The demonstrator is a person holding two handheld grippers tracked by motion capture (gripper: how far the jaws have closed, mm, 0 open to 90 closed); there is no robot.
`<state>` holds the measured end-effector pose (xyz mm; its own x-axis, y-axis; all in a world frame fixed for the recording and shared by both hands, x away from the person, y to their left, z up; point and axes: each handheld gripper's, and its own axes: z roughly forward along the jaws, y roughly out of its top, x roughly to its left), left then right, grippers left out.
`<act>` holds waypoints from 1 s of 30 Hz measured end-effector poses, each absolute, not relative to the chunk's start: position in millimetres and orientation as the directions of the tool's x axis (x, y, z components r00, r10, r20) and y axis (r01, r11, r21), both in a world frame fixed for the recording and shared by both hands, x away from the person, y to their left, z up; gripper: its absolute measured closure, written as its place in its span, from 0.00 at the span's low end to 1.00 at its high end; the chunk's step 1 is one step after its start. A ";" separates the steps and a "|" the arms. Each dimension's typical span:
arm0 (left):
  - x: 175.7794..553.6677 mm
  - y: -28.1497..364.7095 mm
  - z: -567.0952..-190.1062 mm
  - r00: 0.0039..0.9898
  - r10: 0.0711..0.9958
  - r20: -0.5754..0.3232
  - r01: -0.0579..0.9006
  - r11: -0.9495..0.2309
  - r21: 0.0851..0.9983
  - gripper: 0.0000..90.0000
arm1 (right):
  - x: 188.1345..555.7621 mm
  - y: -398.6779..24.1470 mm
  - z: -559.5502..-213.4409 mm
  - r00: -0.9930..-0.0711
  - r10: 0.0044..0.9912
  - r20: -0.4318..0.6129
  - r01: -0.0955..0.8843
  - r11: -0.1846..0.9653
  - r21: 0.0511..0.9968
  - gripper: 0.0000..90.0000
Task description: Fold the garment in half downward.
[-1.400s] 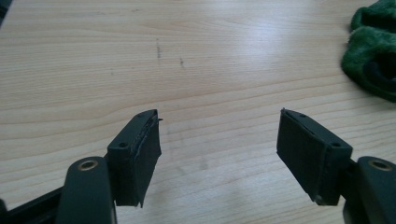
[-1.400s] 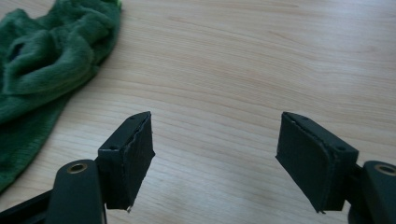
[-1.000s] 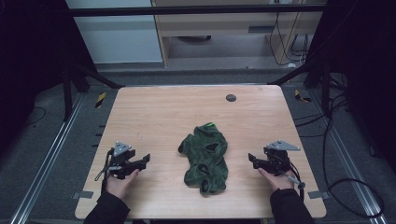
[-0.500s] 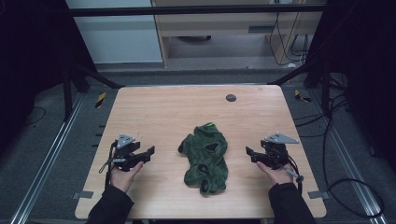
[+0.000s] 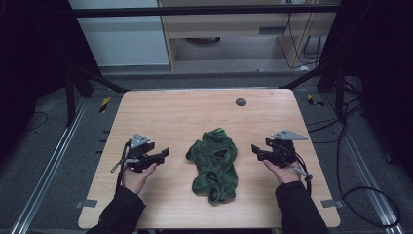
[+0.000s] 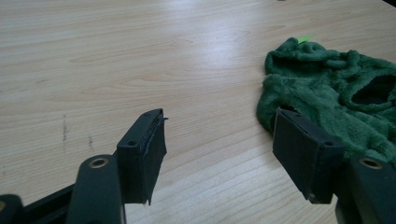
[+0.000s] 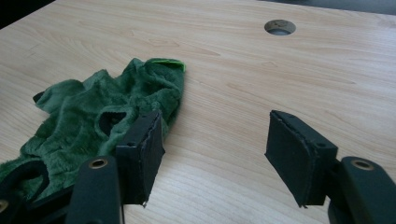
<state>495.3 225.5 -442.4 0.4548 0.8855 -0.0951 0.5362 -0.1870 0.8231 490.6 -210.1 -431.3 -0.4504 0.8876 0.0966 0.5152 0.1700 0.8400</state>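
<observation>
Both claws moved inward toward garment since earlier frame. Left claw [image 5: 163, 153] spread, empty, just beside green fleece garment [image 5: 215, 163]. Right claw [image 5: 255, 149] spread, empty, near its other edge. Garment crumpled mid-surface [image 5: 195, 114]; round hole [image 5: 240, 102] beyond.

Crumpled green fleece garment [image 5: 214, 165] lies on the light wooden table [image 5: 185, 112], mid-width, nearer the near edge than the far one. Left gripper [image 5: 158, 155] sits w/ the person's left hand [image 5: 136, 175] toward the near-left corner, jaws pointing at the garment, just beside it but apart. Right gripper [image 5: 257, 150] mirrors it on the near-right side, also apart. Small round cable hole [image 5: 240, 102] in the table lies behind the garment, near the far edge, slightly right of centre.
</observation>
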 end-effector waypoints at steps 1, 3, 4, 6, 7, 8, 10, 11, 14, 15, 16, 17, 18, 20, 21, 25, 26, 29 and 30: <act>496.2 223.8 -442.0 0.457 0.884 -0.095 0.536 -0.189 0.823 0.38 | 491.5 -208.9 -431.0 -0.451 0.887 0.096 0.517 0.172 0.838 0.40; 498.3 219.7 -440.7 0.466 0.880 -0.088 0.533 -0.200 0.822 0.39 | 494.4 -205.5 -430.9 -0.455 0.886 0.096 0.521 0.178 0.835 0.41; 499.1 218.3 -440.3 0.467 0.880 -0.086 0.531 -0.202 0.823 0.39 | 496.1 -204.1 -430.9 -0.458 0.884 0.094 0.521 0.181 0.834 0.41; 501.5 214.8 -439.6 0.475 0.876 -0.085 0.530 -0.208 0.822 0.39 | 498.6 -201.6 -431.2 -0.461 0.882 0.096 0.525 0.184 0.831 0.41; 502.8 213.4 -439.5 0.478 0.875 -0.084 0.531 -0.211 0.821 0.39 | 500.0 -200.1 -431.5 -0.463 0.881 0.097 0.527 0.186 0.830 0.41; 502.8 213.4 -439.5 0.478 0.875 -0.084 0.531 -0.211 0.821 0.39 | 500.0 -200.1 -431.5 -0.463 0.881 0.097 0.527 0.186 0.830 0.41; 506.3 209.7 -440.5 0.481 0.871 -0.095 0.536 -0.207 0.819 0.40 | 504.6 -195.8 -433.0 -0.468 0.878 0.097 0.536 0.195 0.821 0.41; 508.8 206.7 -441.3 0.480 0.871 -0.098 0.538 -0.204 0.818 0.40 | 506.0 -194.8 -433.5 -0.470 0.877 0.097 0.537 0.197 0.820 0.41; 513.0 200.7 -440.7 0.489 0.868 -0.090 0.535 -0.216 0.817 0.40 | 509.6 -191.9 -435.3 -0.472 0.875 0.102 0.542 0.197 0.817 0.42; 514.4 198.4 -440.4 0.491 0.866 -0.091 0.533 -0.217 0.818 0.41 | 510.7 -190.7 -435.8 -0.471 0.876 0.105 0.545 0.196 0.815 0.42; 516.2 195.5 -439.9 0.496 0.863 -0.090 0.533 -0.221 0.817 0.41 | 512.1 -189.9 -436.4 -0.471 0.876 0.104 0.548 0.198 0.813 0.42; 517.7 193.0 -439.5 0.499 0.862 -0.089 0.533 -0.224 0.816 0.41 | 514.0 -188.9 -437.0 -0.472 0.876 0.101 0.549 0.203 0.811 0.42; 518.8 191.4 -439.3 0.503 0.860 -0.086 0.531 -0.229 0.816 0.41 | 515.6 -188.0 -437.2 -0.471 0.876 0.101 0.552 0.203 0.809 0.43; 521.8 186.9 -439.4 0.510 0.856 -0.083 0.531 -0.237 0.814 0.41 | 518.3 -186.3 -437.2 -0.472 0.875 0.106 0.552 0.200 0.809 0.43; 523.5 184.7 -439.8 0.513 0.854 -0.081 0.531 -0.242 0.812 0.42 | 519.9 -185.1 -437.2 -0.471 0.875 0.109 0.554 0.197 0.809 0.44; 530.0 176.6 -441.8 0.523 0.849 -0.078 0.534 -0.255 0.806 0.42 | 526.4 -179.3 -438.3 -0.475 0.874 0.107 0.557 0.205 0.805 0.44; 531.6 174.7 -442.5 0.525 0.847 -0.079 0.536 -0.257 0.804 0.43 | 527.9 -178.0 -438.9 -0.478 0.872 0.107 0.557 0.206 0.805 0.45; 537.2 169.2 -444.6 0.533 0.843 -0.067 0.539 -0.277 0.796 0.43 | 531.8 -173.4 -440.9 -0.480 0.870 0.114 0.562 0.206 0.801 0.46; 539.0 167.5 -445.1 0.532 0.844 -0.070 0.540 -0.275 0.796 0.43 | 532.9 -172.0 -441.5 -0.481 0.869 0.116 0.563 0.204 0.801 0.46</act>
<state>539.0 167.5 -445.1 0.5319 0.8440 -0.0696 0.5401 -0.2748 0.7955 532.9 -172.0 -441.5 -0.4806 0.8692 0.1163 0.5633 0.2043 0.8006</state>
